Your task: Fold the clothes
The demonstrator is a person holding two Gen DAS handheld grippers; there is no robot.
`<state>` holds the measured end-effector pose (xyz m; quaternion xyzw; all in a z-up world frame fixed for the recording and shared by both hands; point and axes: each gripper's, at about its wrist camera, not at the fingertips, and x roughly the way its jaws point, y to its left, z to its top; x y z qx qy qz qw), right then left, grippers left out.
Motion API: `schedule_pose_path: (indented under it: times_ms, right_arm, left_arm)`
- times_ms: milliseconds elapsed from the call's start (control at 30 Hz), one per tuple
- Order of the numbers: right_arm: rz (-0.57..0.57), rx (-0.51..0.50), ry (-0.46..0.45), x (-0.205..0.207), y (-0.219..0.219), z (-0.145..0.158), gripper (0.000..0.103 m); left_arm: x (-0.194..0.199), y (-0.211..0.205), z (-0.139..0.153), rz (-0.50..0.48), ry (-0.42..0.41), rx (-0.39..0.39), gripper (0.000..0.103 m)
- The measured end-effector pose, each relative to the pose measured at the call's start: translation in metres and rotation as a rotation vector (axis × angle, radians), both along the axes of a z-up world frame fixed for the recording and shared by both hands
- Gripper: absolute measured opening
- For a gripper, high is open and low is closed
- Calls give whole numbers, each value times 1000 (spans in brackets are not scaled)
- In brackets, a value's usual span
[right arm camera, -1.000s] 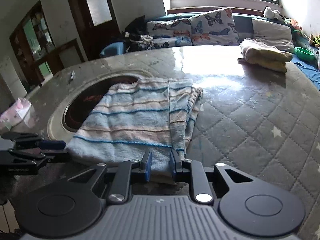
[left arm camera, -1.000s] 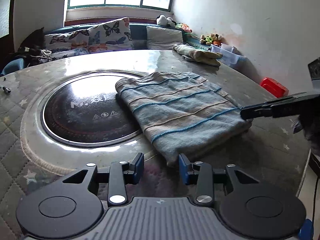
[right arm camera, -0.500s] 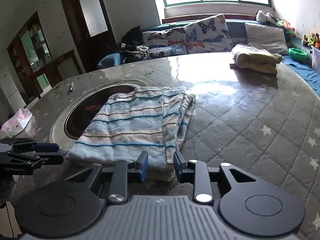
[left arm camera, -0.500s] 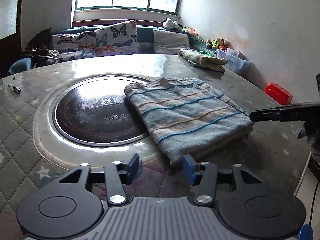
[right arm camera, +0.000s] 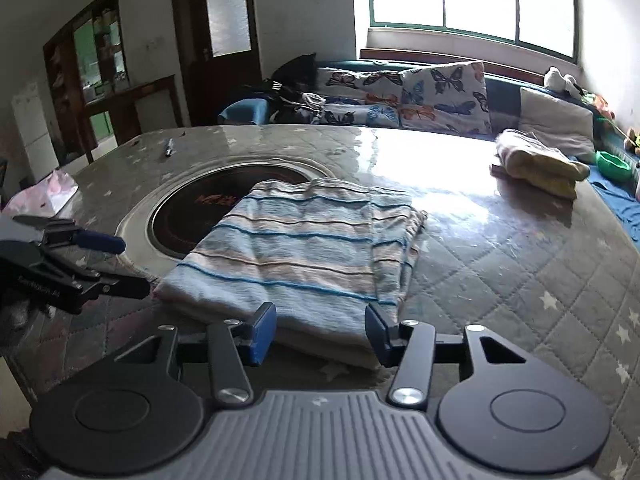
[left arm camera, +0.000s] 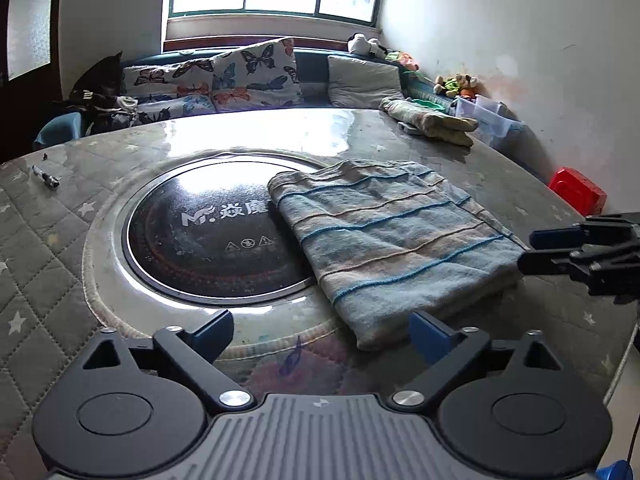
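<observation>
A folded towel-like cloth with blue and tan stripes (left arm camera: 392, 232) (right arm camera: 304, 252) lies flat on the quilted table (left arm camera: 48, 264), partly over a round black cooktop (left arm camera: 208, 232). My left gripper (left arm camera: 322, 336) sits just short of the cloth's near corner. Its jaws are opening wide with nothing between them. My right gripper (right arm camera: 320, 332) is at the cloth's other near edge, jaws opening. The cloth edge lies just ahead of its pads, untouched. Each gripper shows in the other's view: the right gripper (left arm camera: 528, 250) at the right, the left gripper (right arm camera: 130, 264) at the left.
A second folded cloth (left arm camera: 432, 124) (right arm camera: 540, 168) rests at the table's far right. A marker (left arm camera: 46, 178) lies at the far left. A red box (left arm camera: 576, 192) and a plastic bin (left arm camera: 488, 120) stand by the wall. A cushioned bench (left arm camera: 248, 76) runs behind the table.
Both grippers' jaws have spread much wider. The right gripper has drawn back a little from the cloth's near edge. The cloth lies where it was.
</observation>
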<state>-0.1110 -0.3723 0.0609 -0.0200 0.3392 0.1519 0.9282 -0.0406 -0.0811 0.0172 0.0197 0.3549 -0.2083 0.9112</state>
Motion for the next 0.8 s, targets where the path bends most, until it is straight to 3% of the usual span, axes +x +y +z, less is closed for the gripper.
schedule_pose_path:
  times_ms: [167,500,800]
  right_arm:
    - [24,-26,-4,-5,10,-1,53]
    - [107,-66,-14,-8,40,-3,75]
    - [234,-153,-49,-5,87,-9,77]
  left_arm:
    - [6,3,-2,39,23,17,103]
    - [14,3,-4,93,50,41,103]
    - [23,16,4,158,43,11,103]
